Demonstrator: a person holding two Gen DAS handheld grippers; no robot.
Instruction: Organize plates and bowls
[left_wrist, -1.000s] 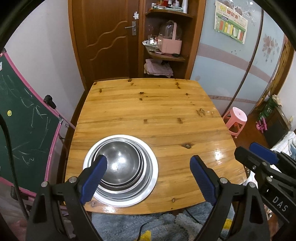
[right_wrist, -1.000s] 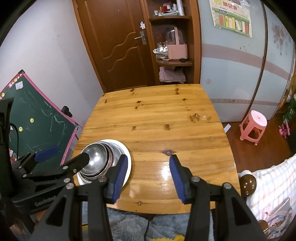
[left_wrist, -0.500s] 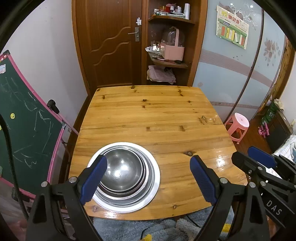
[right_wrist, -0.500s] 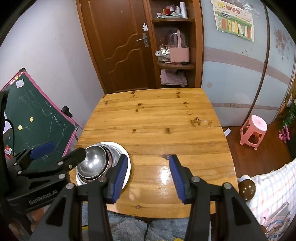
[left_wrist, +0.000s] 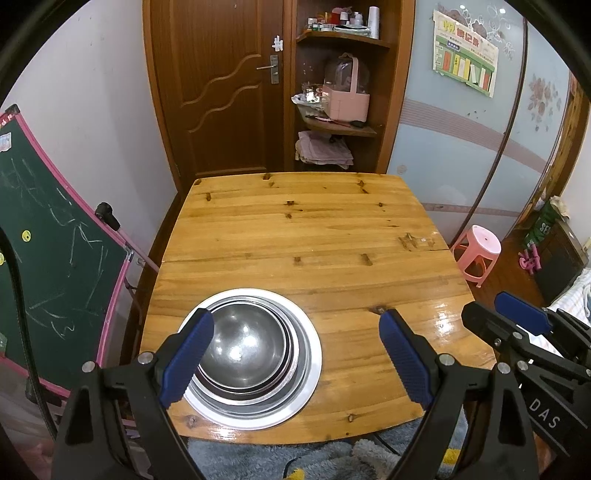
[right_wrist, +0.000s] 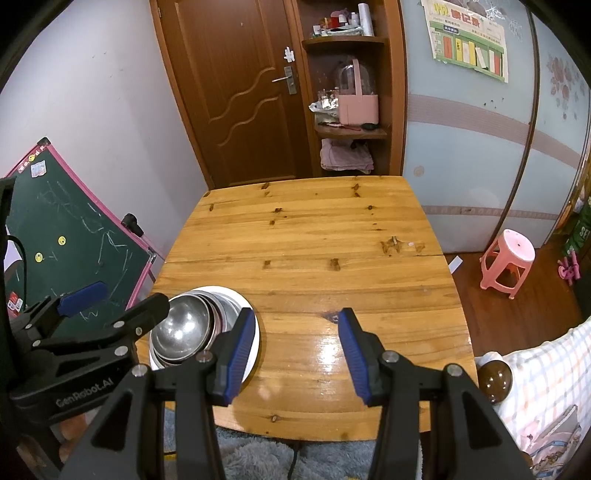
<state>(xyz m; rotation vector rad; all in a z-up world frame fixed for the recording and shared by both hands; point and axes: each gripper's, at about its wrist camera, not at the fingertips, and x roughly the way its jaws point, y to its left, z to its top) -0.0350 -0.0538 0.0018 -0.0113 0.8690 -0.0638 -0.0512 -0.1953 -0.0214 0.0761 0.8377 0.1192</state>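
the stack of steel bowls (left_wrist: 245, 350) sits nested on a white plate (left_wrist: 308, 380) near the front left corner of the wooden table (left_wrist: 306, 236). the innermost bowl (right_wrist: 181, 332) shows clearly; how many lie under it is hard to count, perhaps three or four, since only thin rims peek out.

the left gripper (left_wrist: 295, 360) hangs above the table's near edge with its blue-padded fingers (left_wrist: 186, 358) spread wide and nothing between them. its left pad covers the near left part of the stack, so that side of the plate rim is hidden. the right gripper (right_wrist: 297, 354) is likewise spread apart and empty, over the glossy front of the table, just right of the stack; its left pad overlaps the plate's right edge in the right wrist view. in that same view the left gripper's black body hides the stack's left side.

a green chalkboard (left_wrist: 44, 258) leans at the left, cut off by the frame. a pink stool (right_wrist: 511, 258) stands on the floor to the right, well apart from the table. a wooden door (left_wrist: 221, 85) and a corner shelf (left_wrist: 340, 122) stand behind.
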